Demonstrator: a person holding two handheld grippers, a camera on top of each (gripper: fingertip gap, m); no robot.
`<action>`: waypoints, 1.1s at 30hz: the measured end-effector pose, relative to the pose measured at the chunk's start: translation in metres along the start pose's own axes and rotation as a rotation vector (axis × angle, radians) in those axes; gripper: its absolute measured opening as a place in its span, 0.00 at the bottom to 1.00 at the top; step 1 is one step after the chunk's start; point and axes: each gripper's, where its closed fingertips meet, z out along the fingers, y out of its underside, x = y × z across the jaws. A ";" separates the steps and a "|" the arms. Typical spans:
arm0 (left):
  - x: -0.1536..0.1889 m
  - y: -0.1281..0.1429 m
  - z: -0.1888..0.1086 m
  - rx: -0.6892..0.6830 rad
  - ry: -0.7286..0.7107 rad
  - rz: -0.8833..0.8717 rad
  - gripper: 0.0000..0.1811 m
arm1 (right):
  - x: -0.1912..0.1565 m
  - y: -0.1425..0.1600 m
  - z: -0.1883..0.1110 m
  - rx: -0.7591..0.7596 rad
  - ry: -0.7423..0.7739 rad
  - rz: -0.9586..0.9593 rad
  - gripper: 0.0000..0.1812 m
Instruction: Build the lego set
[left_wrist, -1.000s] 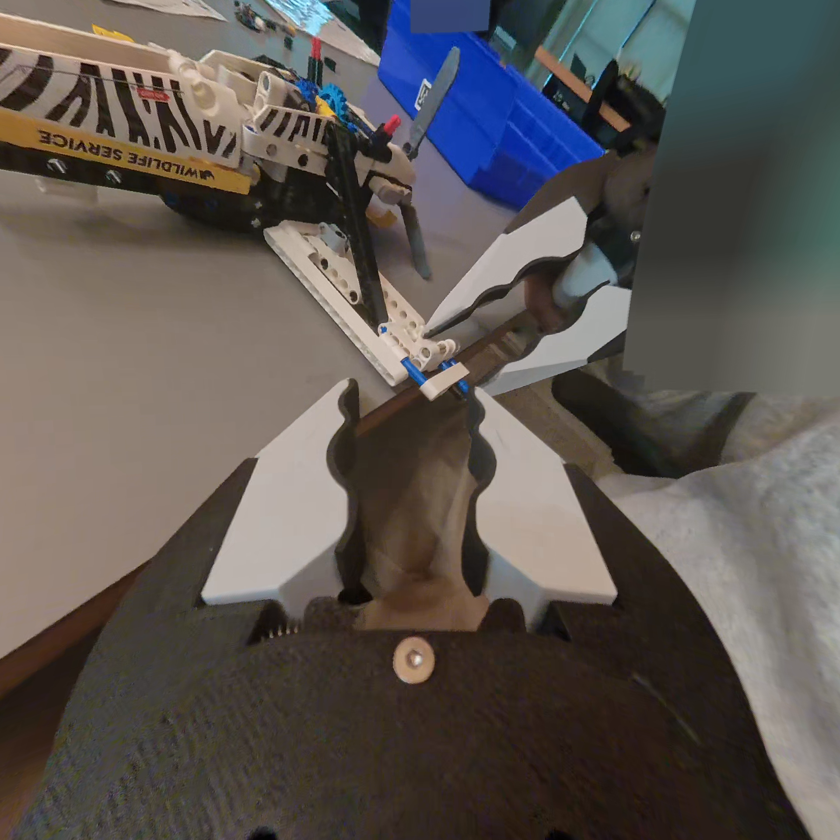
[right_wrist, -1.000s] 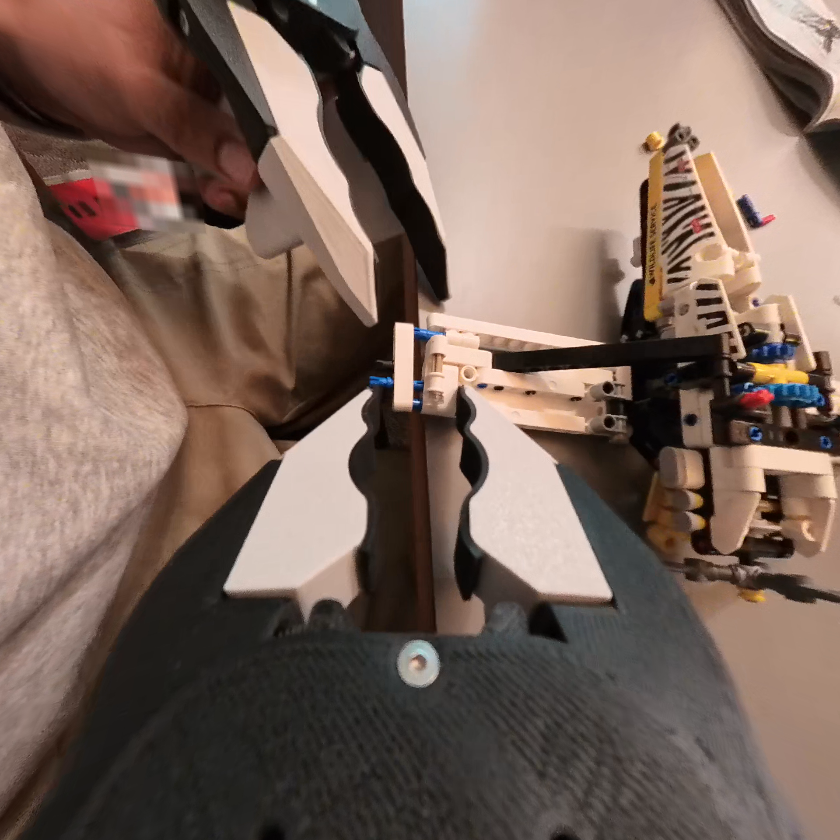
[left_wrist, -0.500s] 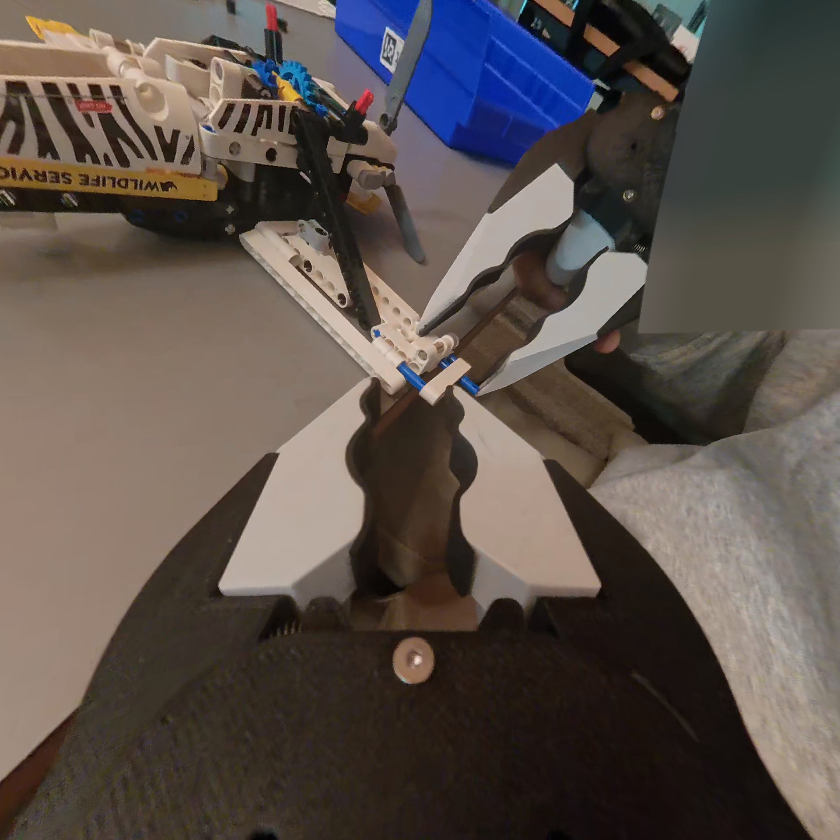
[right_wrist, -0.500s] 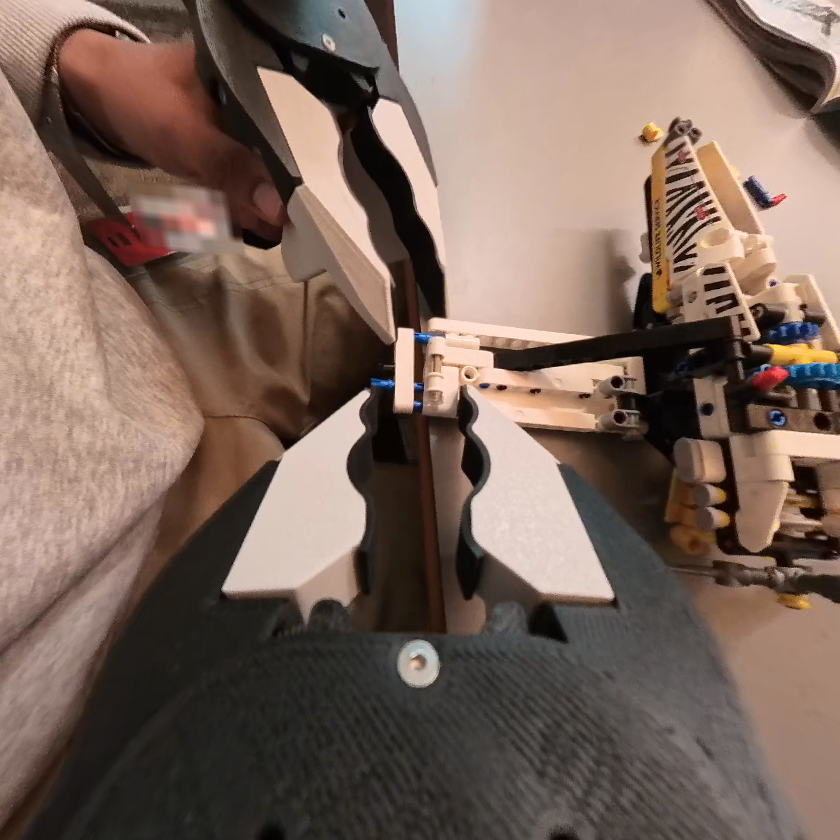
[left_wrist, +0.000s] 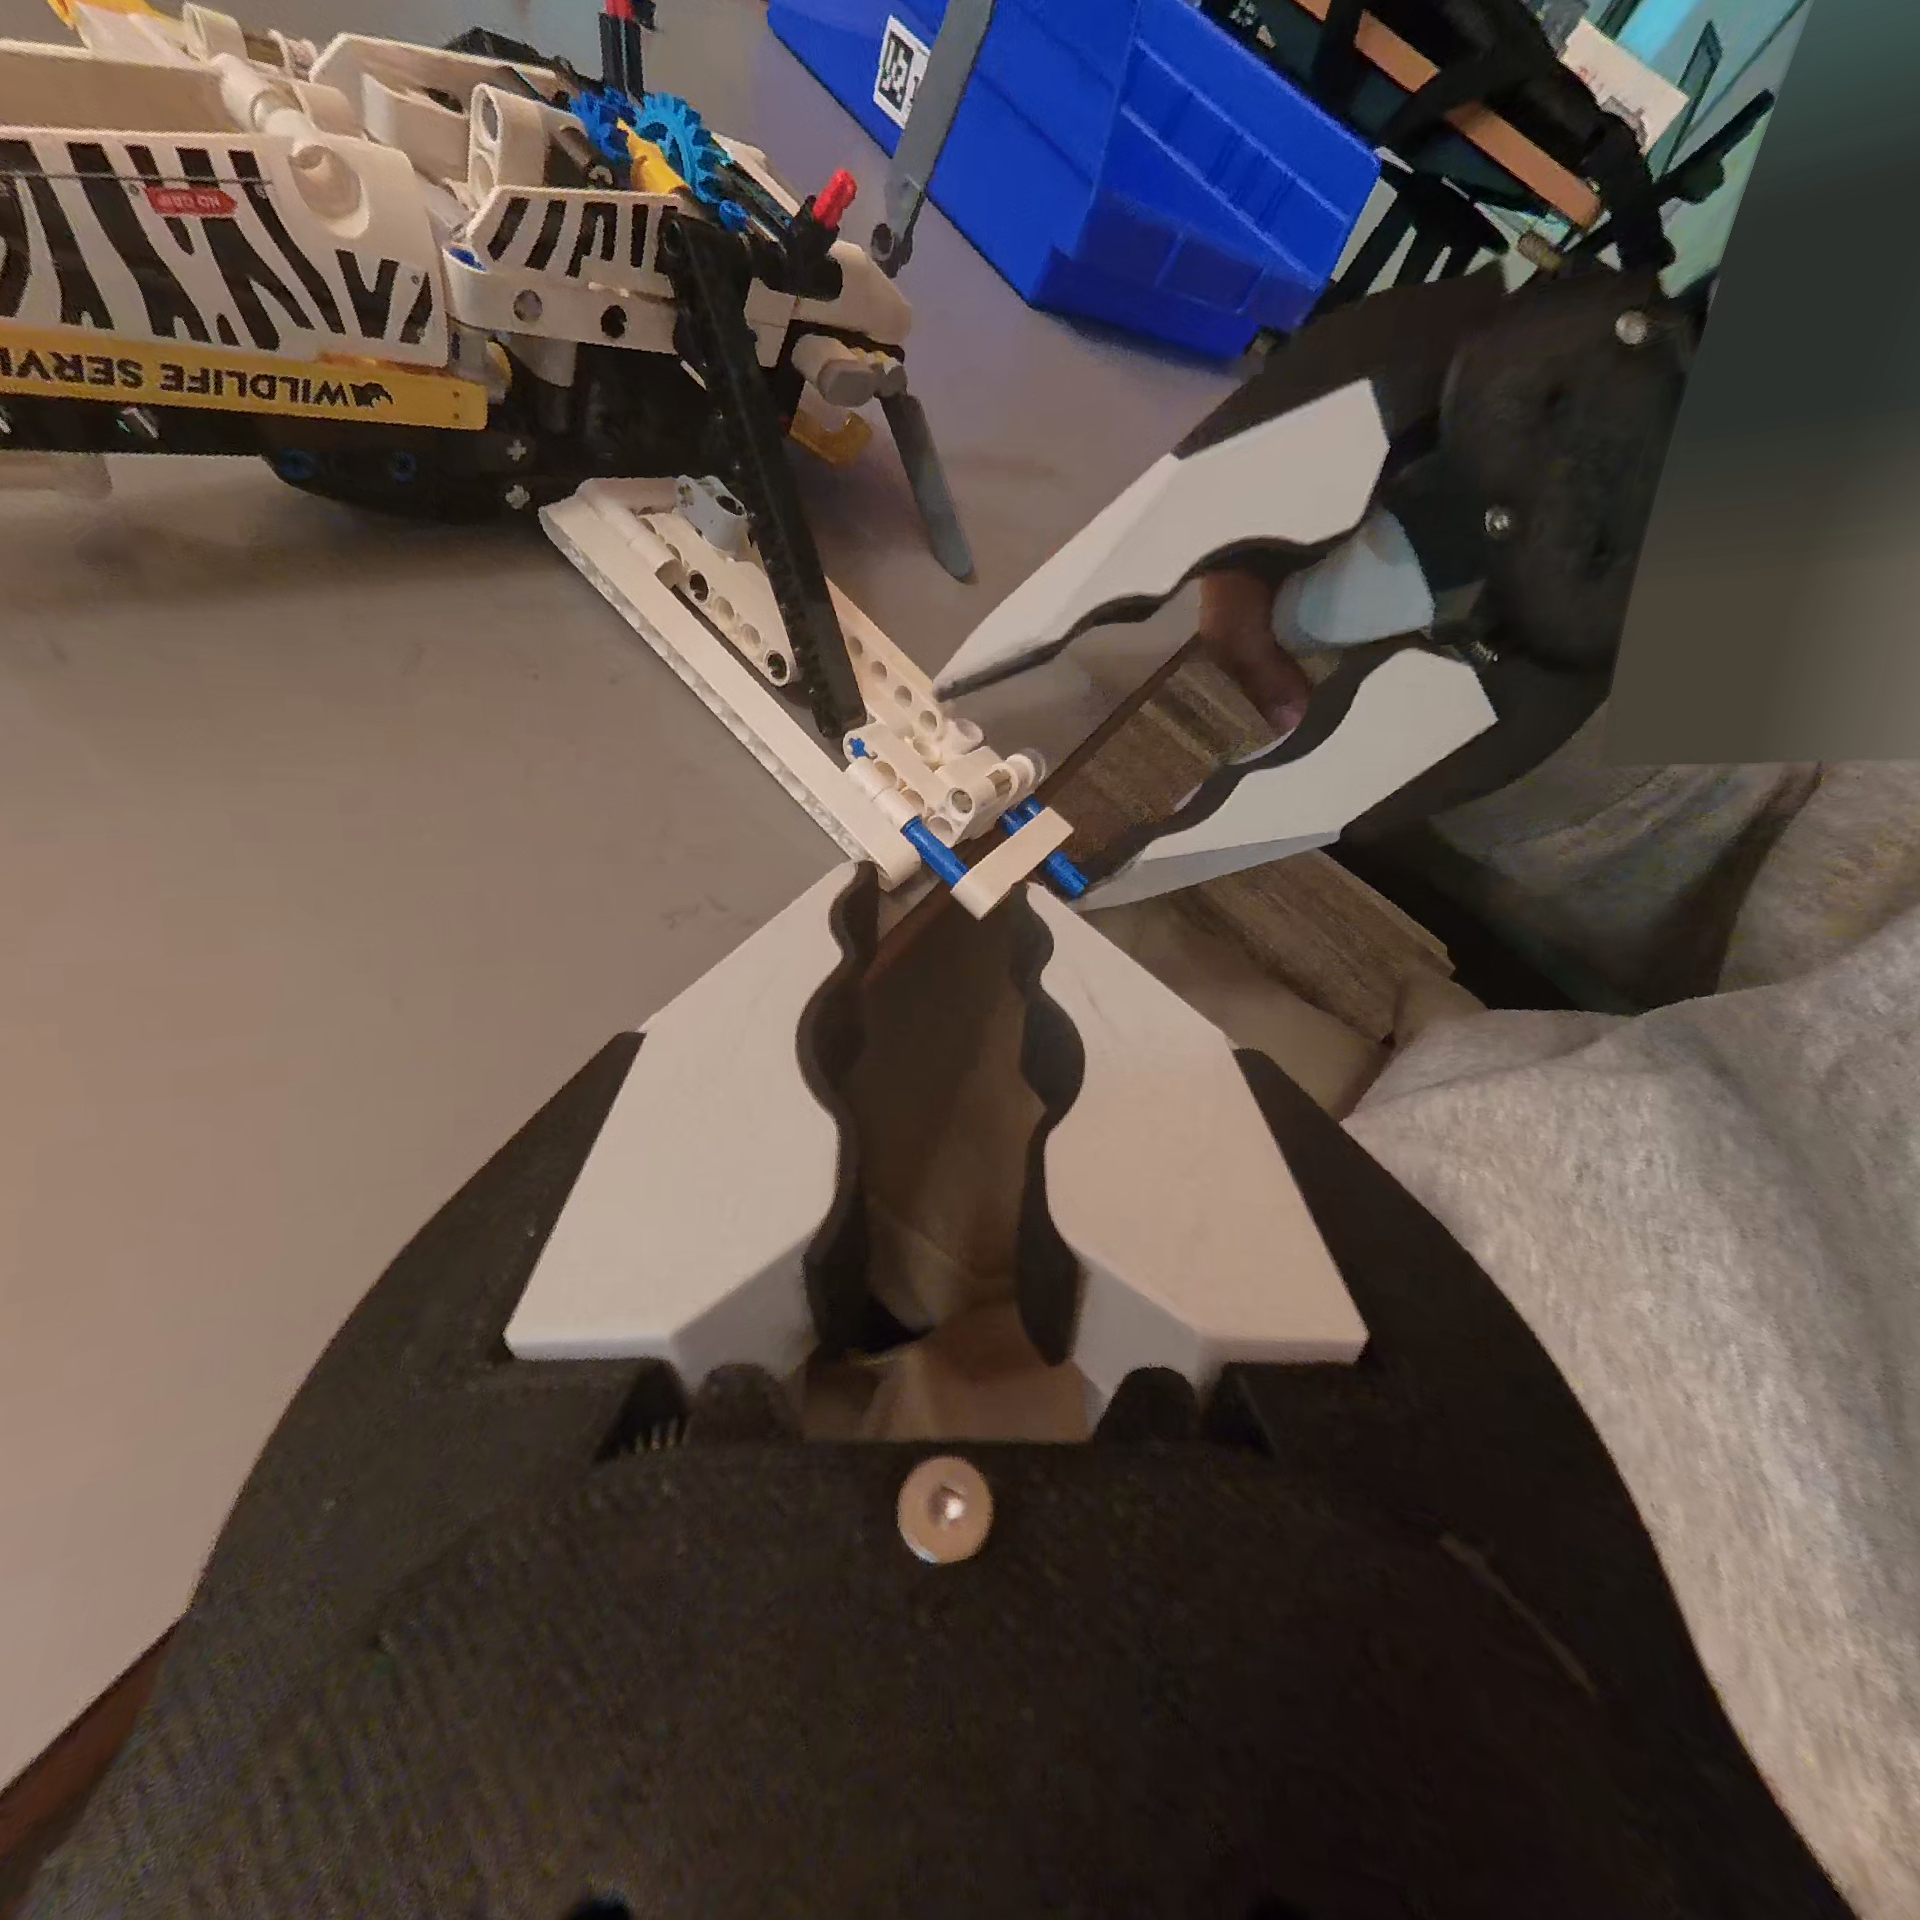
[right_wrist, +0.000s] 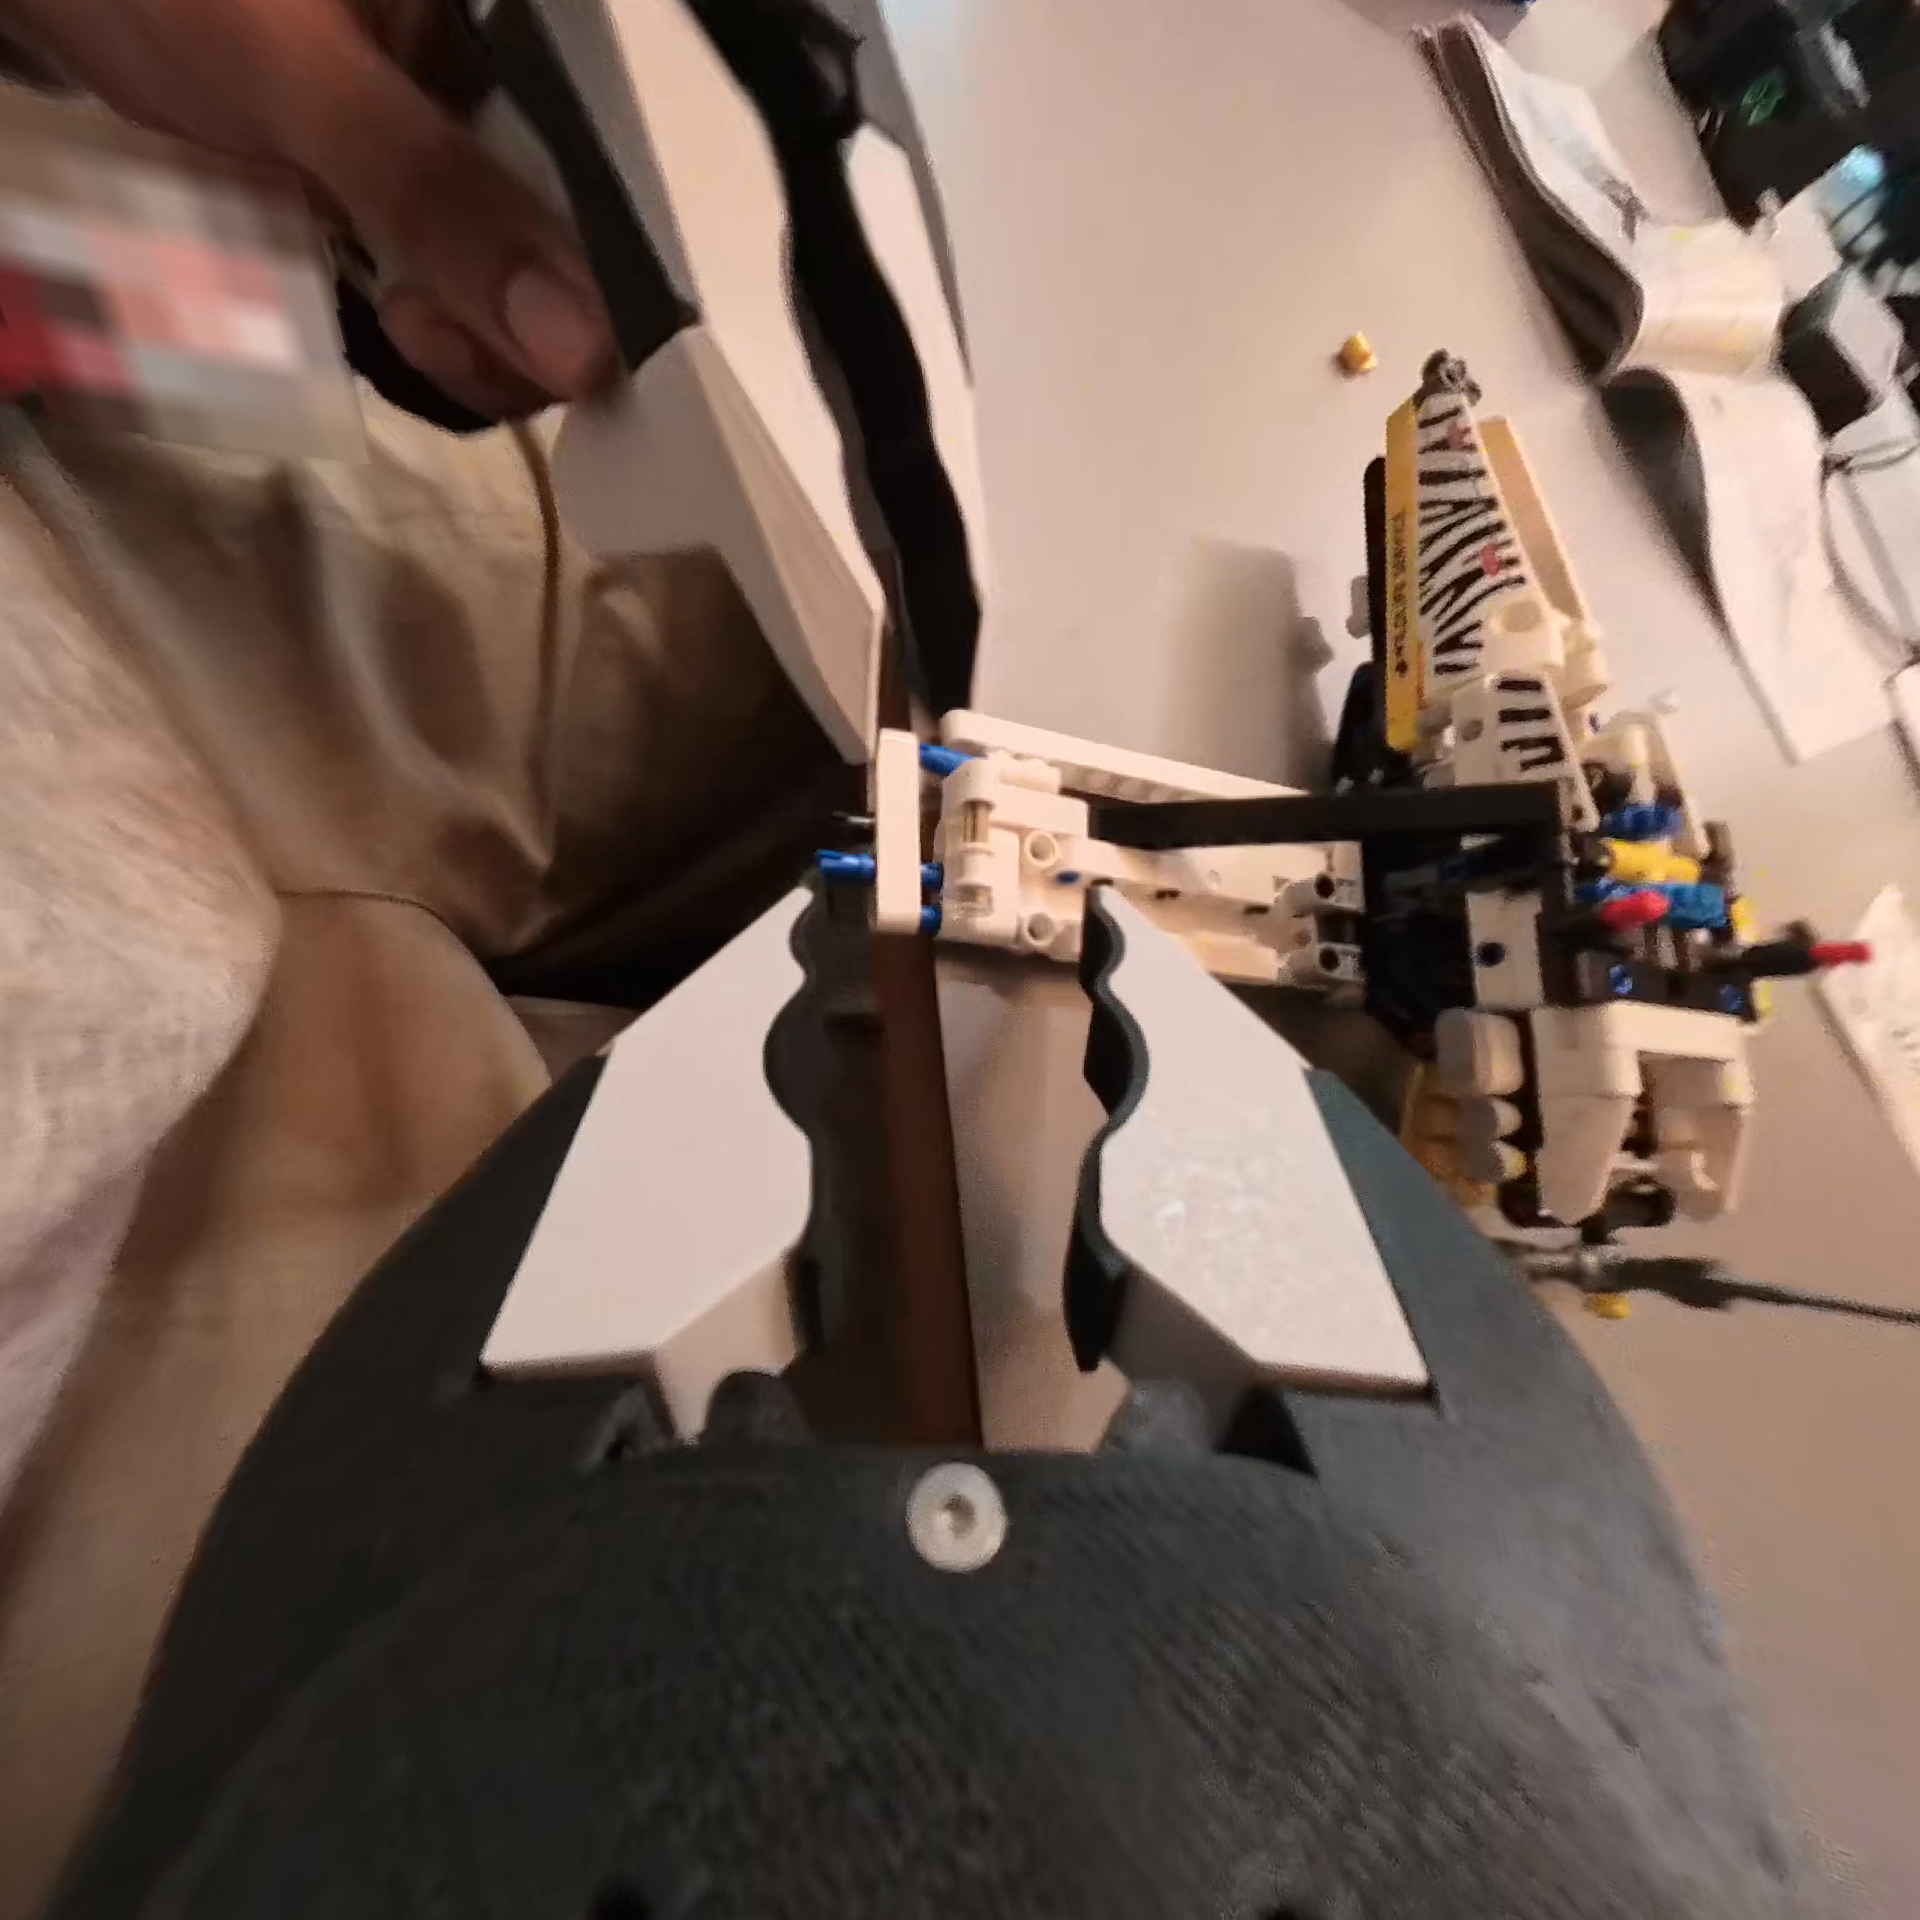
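The right gripper (right_wrist: 961, 899) has spread its jaws wider, and they now stand loosely open around the white beam (right_wrist: 899, 831). The beam sits part-seated on blue pins at the end of the model (left_wrist: 312, 281), at the table (left_wrist: 312, 831) edge. The left gripper (left_wrist: 940, 888), jaws narrow and empty, has edged up to the beam, probably to press it home.

1. The lego model (left_wrist: 436, 301) and its white ramp (left_wrist: 727, 623) are blocking the table's (left_wrist: 312, 935) far side.
2. Both grippers are crowding the ramp's tip at the table edge.
3. Bare tabletop is lying open on the left.
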 end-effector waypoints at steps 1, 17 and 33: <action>0.001 0.001 0.000 -0.002 0.005 -0.001 0.12 | 0.002 -0.002 -0.001 0.018 -0.014 0.055 0.28; 0.003 0.000 0.000 -0.014 0.011 0.031 0.18 | -0.005 -0.016 0.015 -0.213 -0.280 0.085 0.35; 0.001 -0.001 0.004 -0.014 -0.013 0.122 0.14 | -0.004 -0.008 0.019 -0.287 -0.339 0.012 0.23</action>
